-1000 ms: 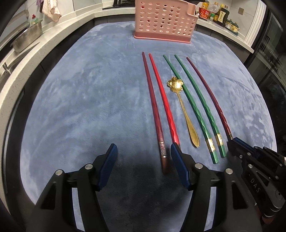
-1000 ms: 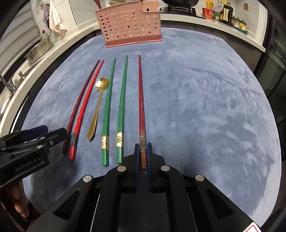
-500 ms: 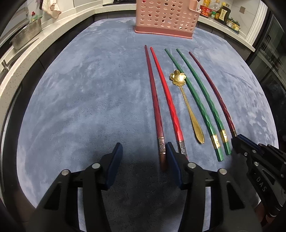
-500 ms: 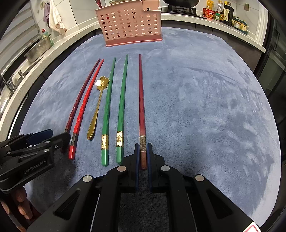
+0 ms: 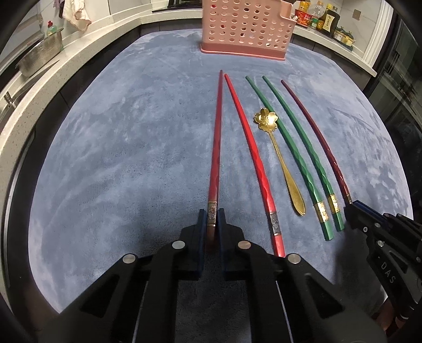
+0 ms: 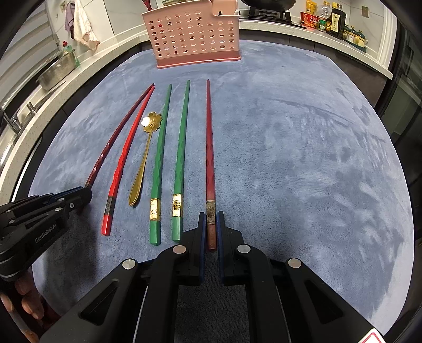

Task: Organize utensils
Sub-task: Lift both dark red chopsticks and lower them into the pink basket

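Several chopsticks and a gold flower spoon (image 5: 282, 163) lie side by side on a blue mat (image 5: 118, 158). My left gripper (image 5: 211, 213) is closing its jaws, and its pads press on the banded end of the leftmost dark red chopstick (image 5: 216, 147). Beside it lie a bright red chopstick (image 5: 250, 147) and two green chopsticks (image 5: 292, 150). My right gripper (image 6: 211, 215) is shut on the end of the rightmost dark red chopstick (image 6: 210, 147). Both held chopsticks still rest on the mat. A pink perforated holder (image 6: 192, 37) stands at the mat's far edge.
A white counter (image 5: 66, 66) curves around the mat, with a steel colander (image 5: 39, 56) on the left and bottles (image 5: 327, 18) at the back right. A cloth (image 6: 81, 26) hangs at the back left. A hand (image 6: 23, 295) shows under the left gripper.
The left jaws have gone from wide open to closed on the end of the leftmost dark red chopstick. The right gripper has kept its grip and place.
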`<state>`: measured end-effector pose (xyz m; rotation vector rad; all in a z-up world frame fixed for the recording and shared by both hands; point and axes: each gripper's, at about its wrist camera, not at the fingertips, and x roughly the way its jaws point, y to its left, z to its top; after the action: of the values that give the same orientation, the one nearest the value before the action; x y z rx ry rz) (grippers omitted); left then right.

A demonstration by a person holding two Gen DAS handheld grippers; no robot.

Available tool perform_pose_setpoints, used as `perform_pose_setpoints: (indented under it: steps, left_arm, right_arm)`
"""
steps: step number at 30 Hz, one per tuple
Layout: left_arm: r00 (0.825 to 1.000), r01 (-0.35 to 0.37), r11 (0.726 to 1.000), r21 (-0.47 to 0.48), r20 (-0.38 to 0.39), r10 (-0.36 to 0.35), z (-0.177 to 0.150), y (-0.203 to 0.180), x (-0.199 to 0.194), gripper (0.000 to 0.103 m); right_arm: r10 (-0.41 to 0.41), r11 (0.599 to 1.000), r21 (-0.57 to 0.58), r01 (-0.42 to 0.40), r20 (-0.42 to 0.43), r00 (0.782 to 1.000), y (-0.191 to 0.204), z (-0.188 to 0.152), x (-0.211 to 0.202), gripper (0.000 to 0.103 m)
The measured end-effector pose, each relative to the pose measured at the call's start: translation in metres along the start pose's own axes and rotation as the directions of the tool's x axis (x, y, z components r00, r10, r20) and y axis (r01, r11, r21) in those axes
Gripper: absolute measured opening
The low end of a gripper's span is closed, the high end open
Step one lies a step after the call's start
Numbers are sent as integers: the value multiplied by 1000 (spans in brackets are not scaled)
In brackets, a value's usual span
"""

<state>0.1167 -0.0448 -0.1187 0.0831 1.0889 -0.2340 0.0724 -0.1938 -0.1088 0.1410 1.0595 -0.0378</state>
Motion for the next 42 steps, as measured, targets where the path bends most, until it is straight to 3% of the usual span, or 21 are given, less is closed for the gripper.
perform_pose_setpoints:
  steps: [10,19,29,36,42]
  left_arm:
    - [998,-5,1000,-1,58,5,12,1,-23,7]
    - [987,13,1000,-15,158,-11,41,6,-67,7]
    - [945,18,1000,-20,327,-10,100,22,-128,7]
    - [916,26,1000,-5,402,-22,148,25,-156,7]
    - [883,30,999,25,467,-38,195,18,-182,7]
  right_arm:
    - [14,1000,6,-14,37,999,2,9,-18,7]
    - [23,999,25,-27,139,990,-1,35,-62,7]
    - [25,999,36,-36,280,960,-12,96,-116,7]
    - [45,997,50,-67,351,935,-18,140,-139,7]
    - [79,993,45,-109,432,899,-20,187,-163,7]
